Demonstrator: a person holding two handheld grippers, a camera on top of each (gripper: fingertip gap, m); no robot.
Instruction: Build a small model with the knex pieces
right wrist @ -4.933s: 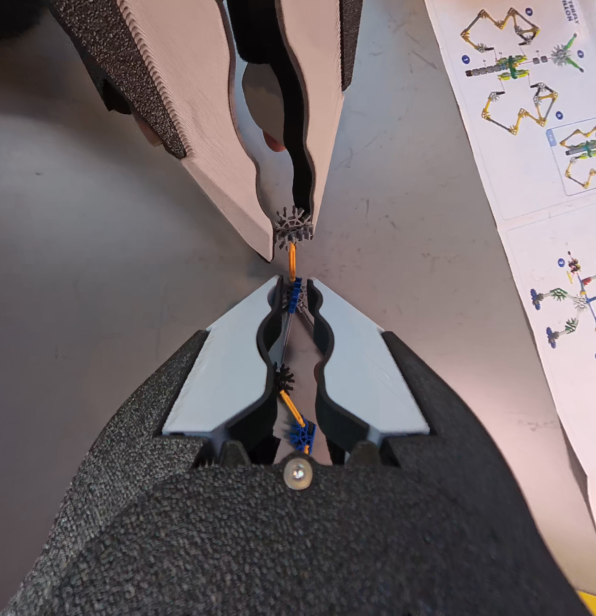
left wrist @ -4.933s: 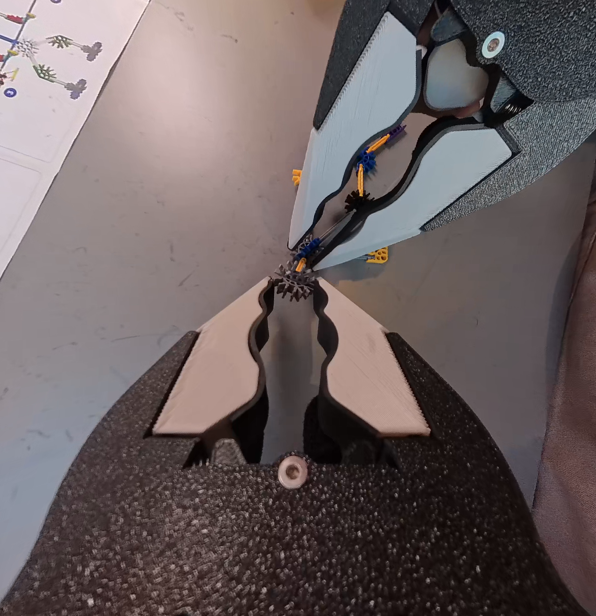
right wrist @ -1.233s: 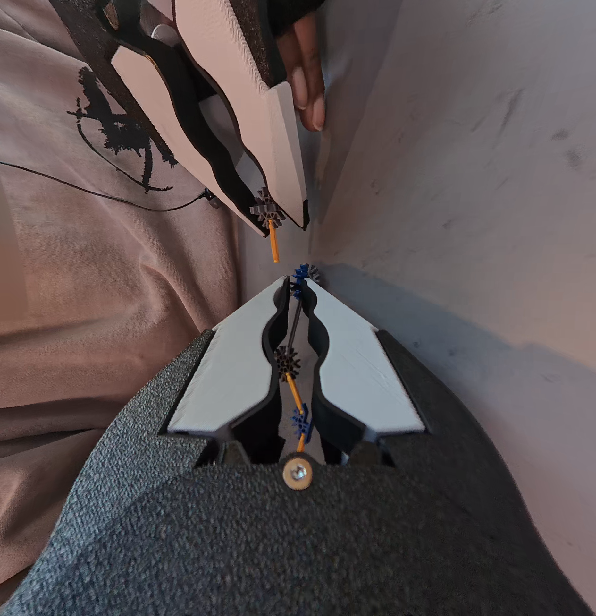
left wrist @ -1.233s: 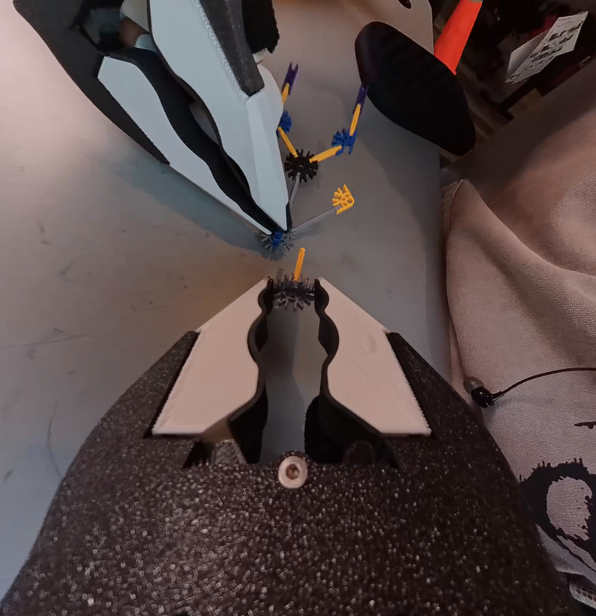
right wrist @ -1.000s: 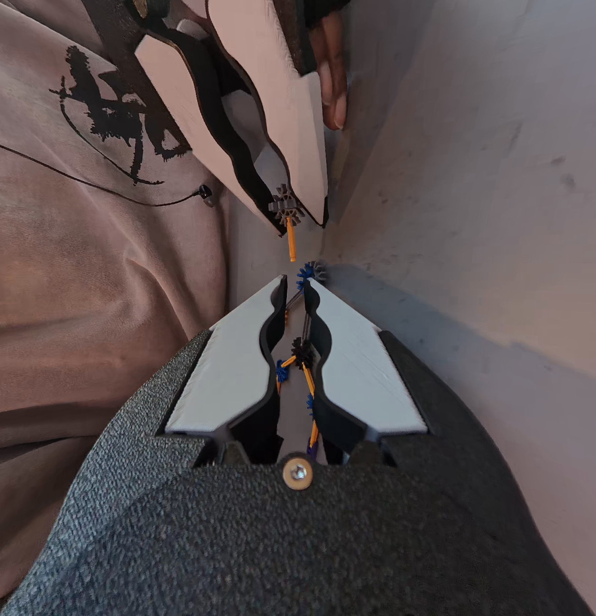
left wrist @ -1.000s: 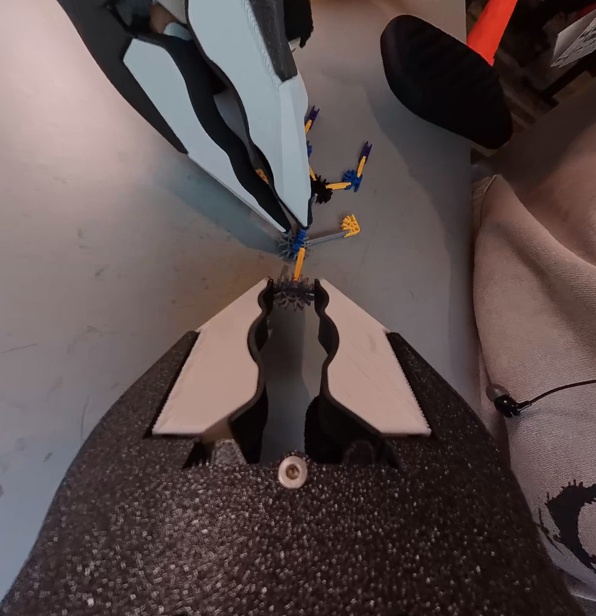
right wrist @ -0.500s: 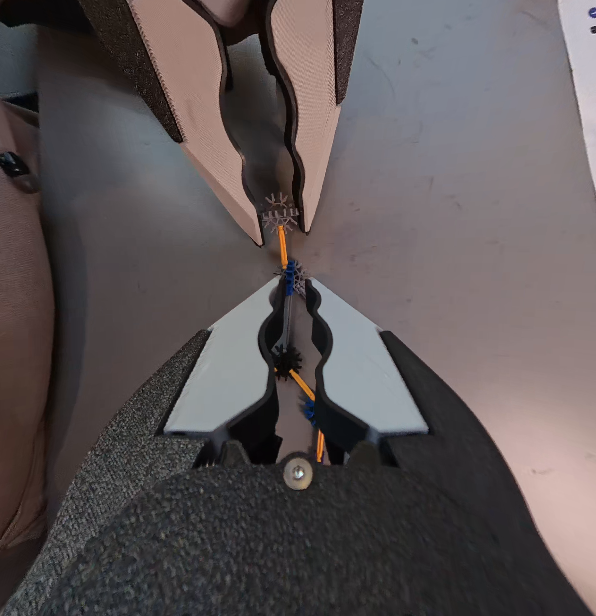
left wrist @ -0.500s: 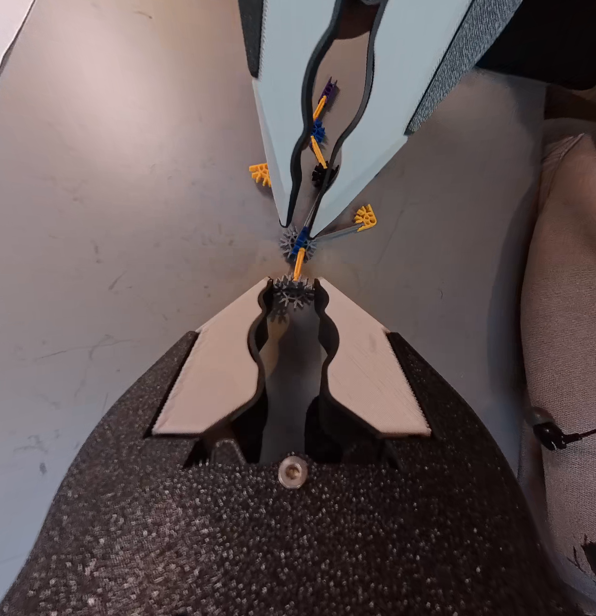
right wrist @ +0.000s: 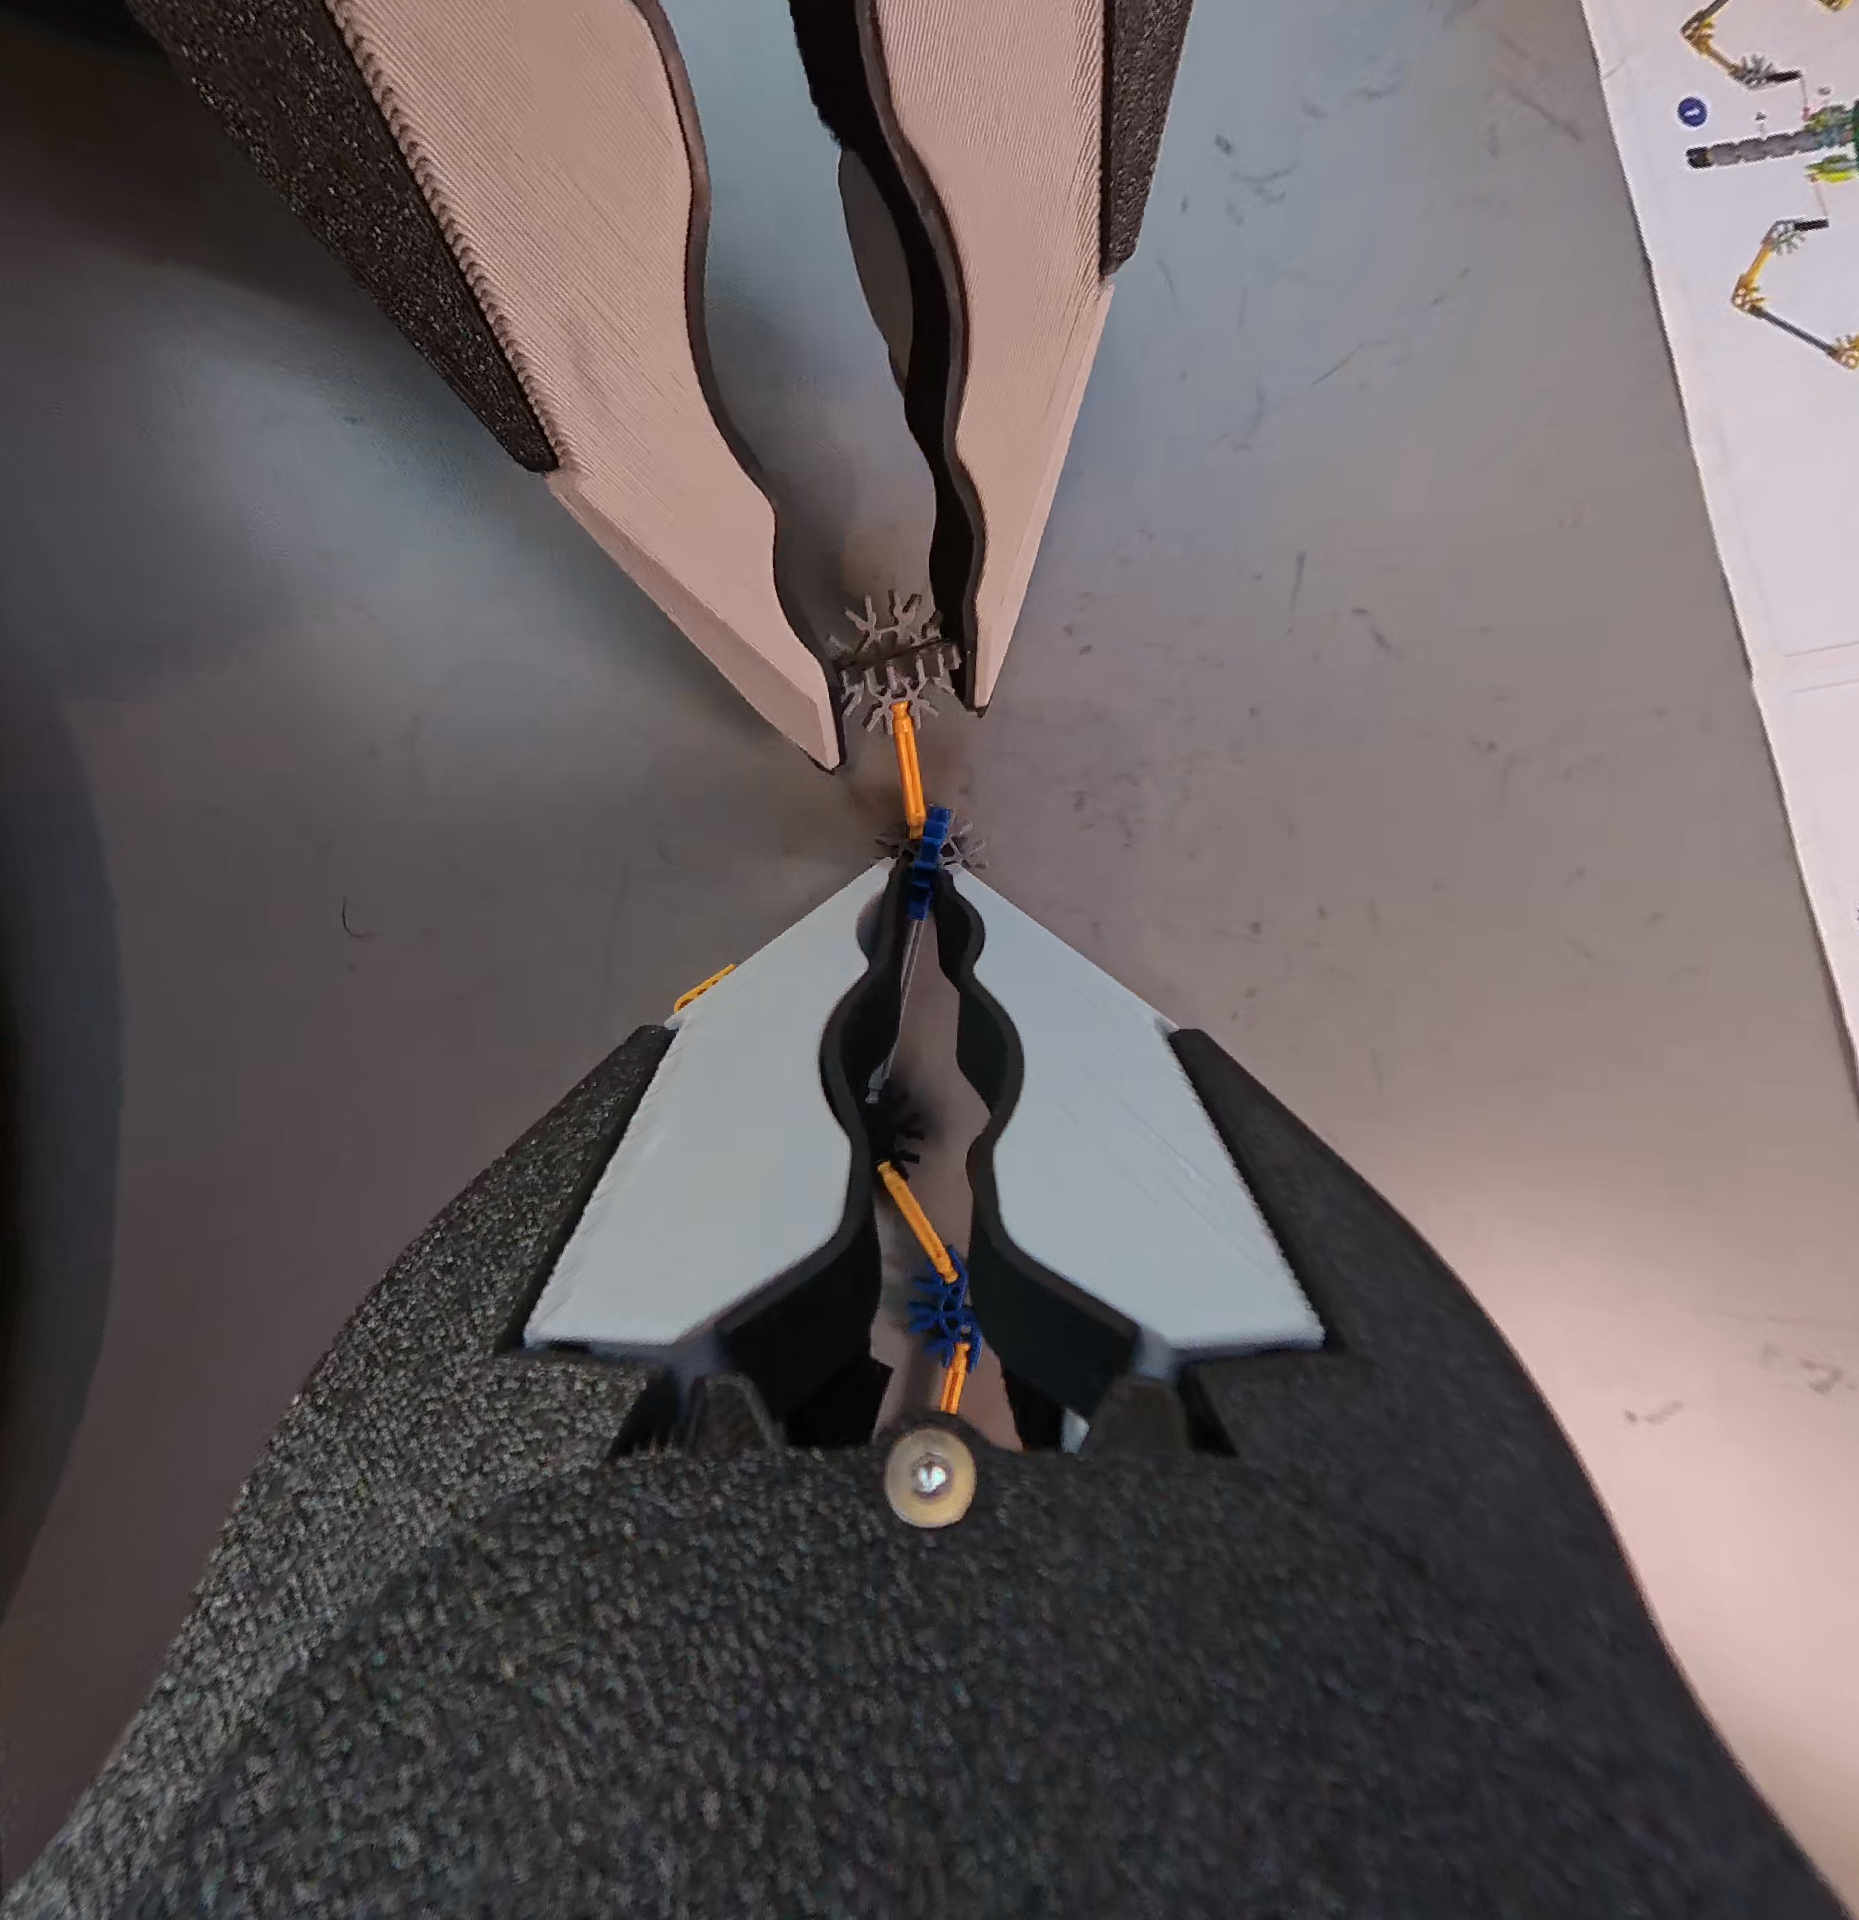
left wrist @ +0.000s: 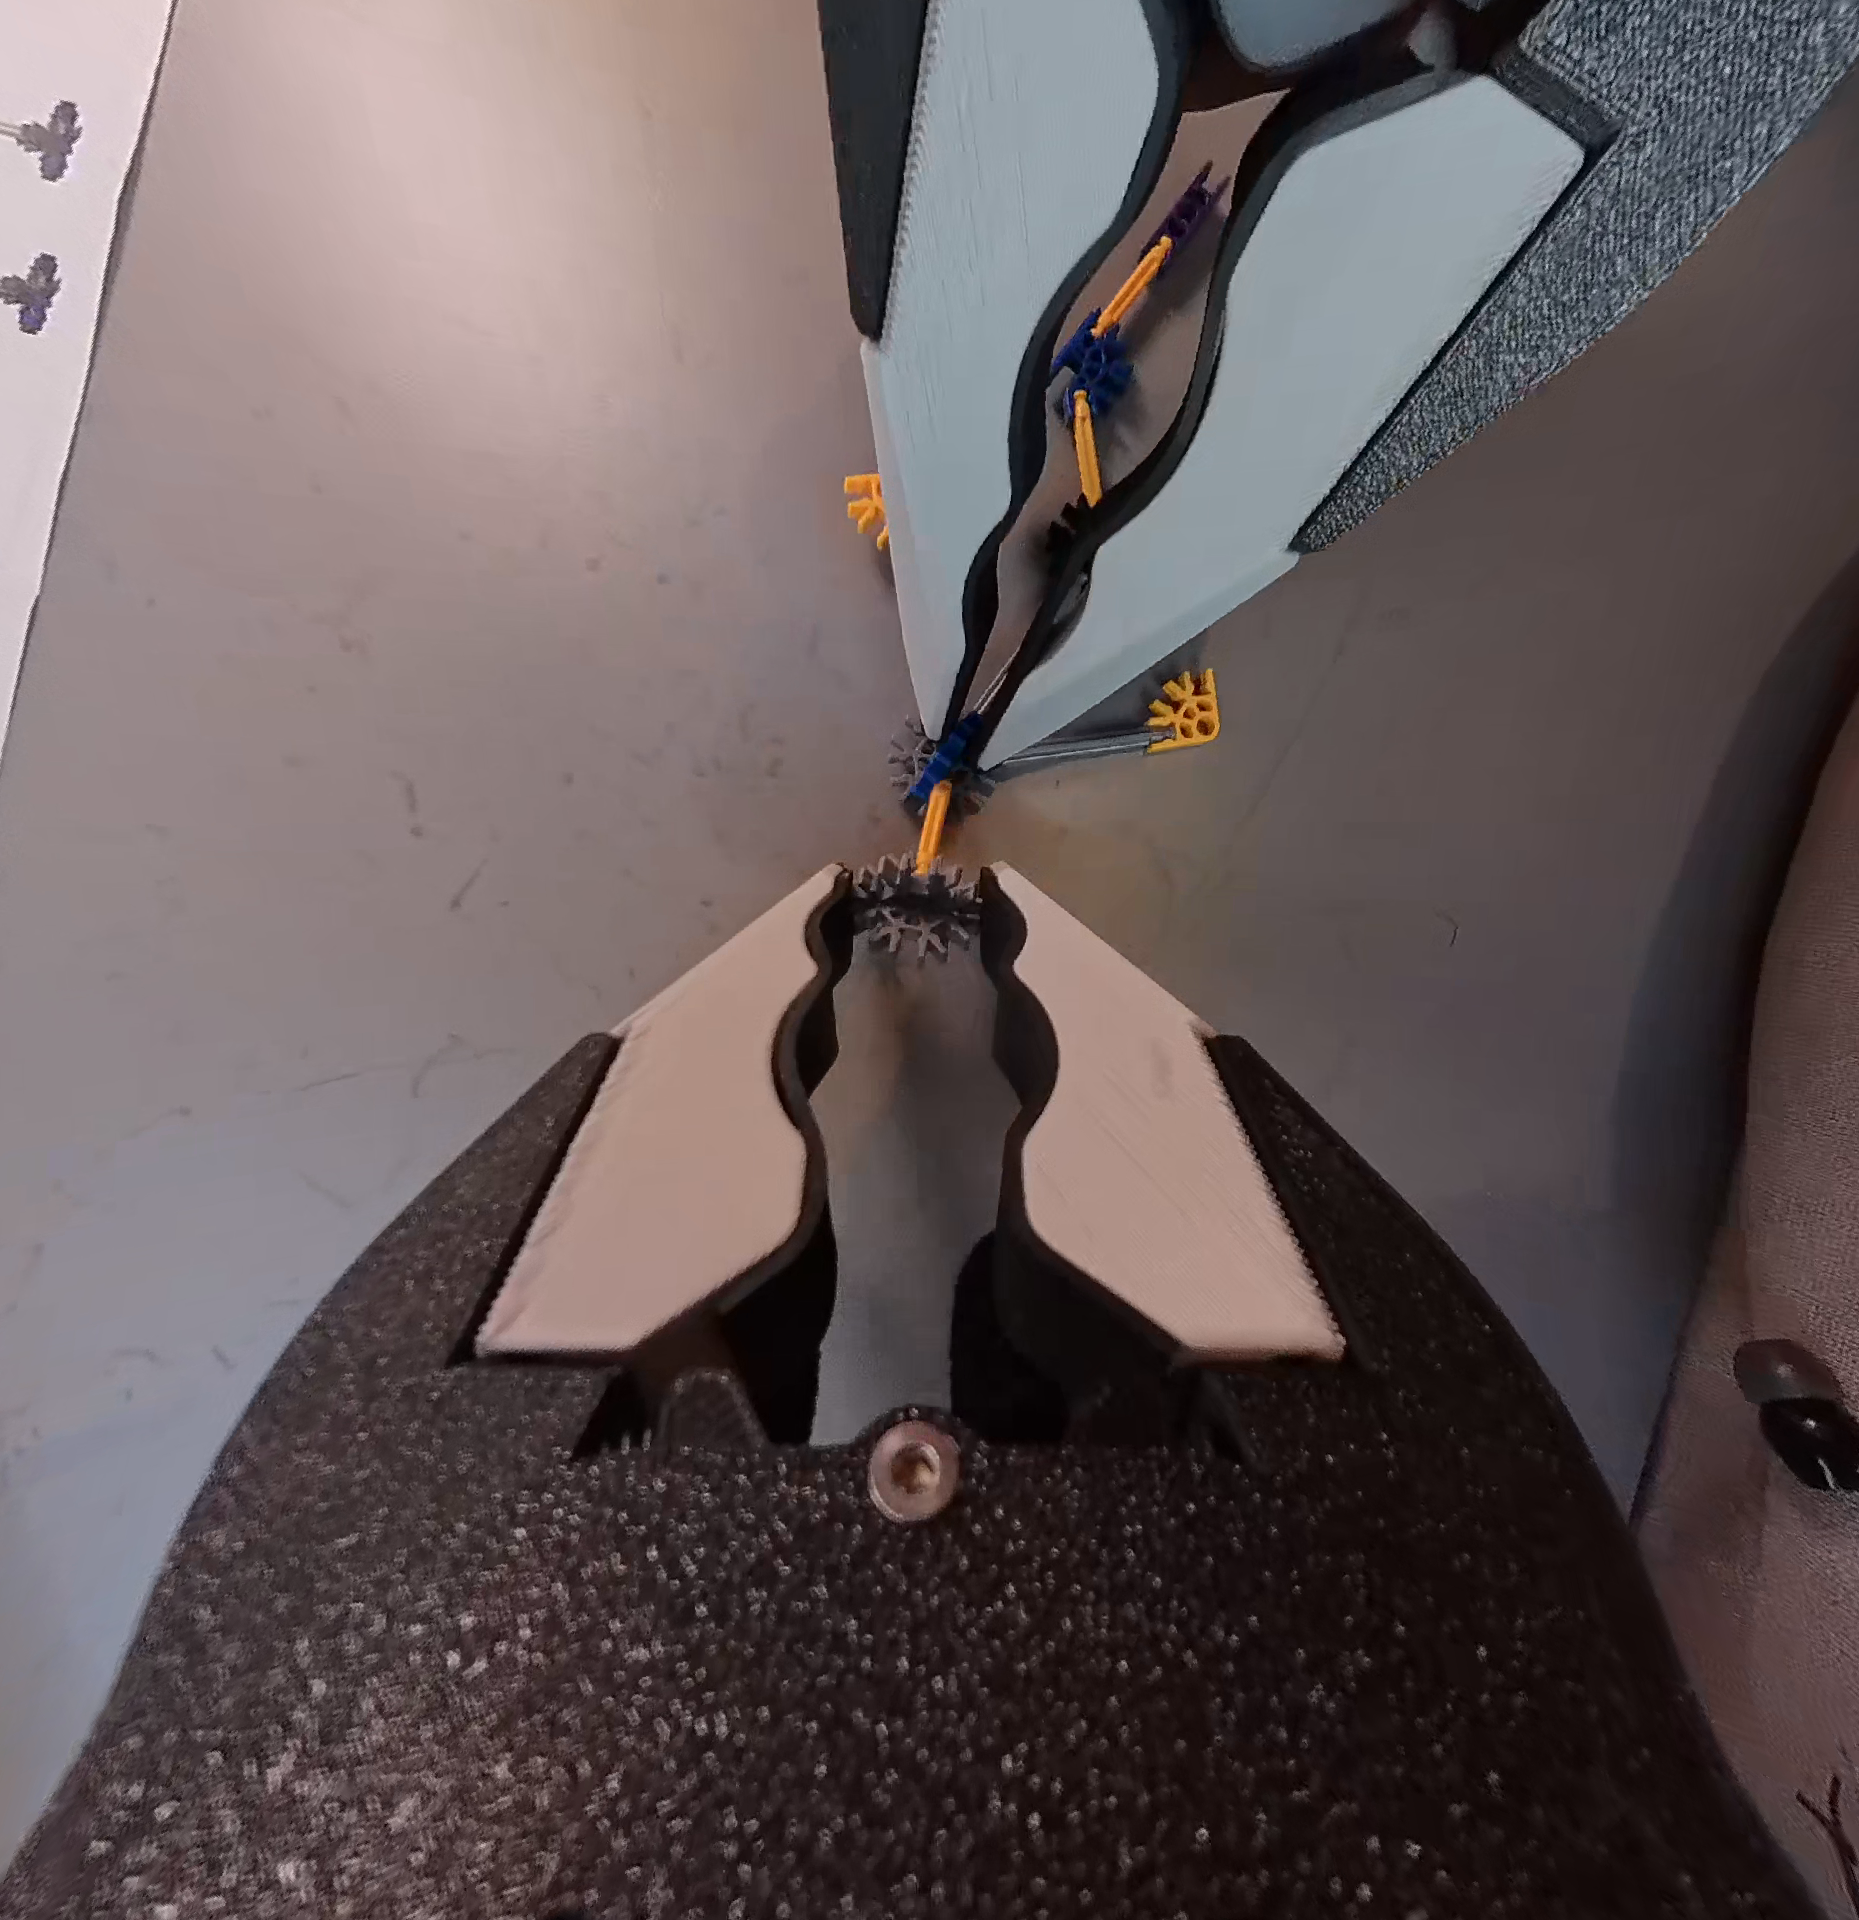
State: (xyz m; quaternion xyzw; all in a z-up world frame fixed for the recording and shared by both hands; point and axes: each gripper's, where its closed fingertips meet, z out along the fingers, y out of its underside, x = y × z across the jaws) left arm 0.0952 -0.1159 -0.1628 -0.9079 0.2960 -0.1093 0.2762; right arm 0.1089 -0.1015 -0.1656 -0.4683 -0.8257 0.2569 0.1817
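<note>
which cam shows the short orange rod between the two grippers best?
Right wrist view: the orange rod shows full length, from the grey snowflake connector to the blue connector. In the left wrist view the rod looks foreshortened, its near end hidden behind that connector.

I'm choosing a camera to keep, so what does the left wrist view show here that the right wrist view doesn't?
Only the left wrist view shows the yellow fan connector on its grey rod and a pale garment at the right edge. Only the right wrist view shows the diagram sheet with yellow figures. Both show the left gripper shut on the grey snowflake connector, its orange rod meeting the rod assembly in the right gripper.
</note>
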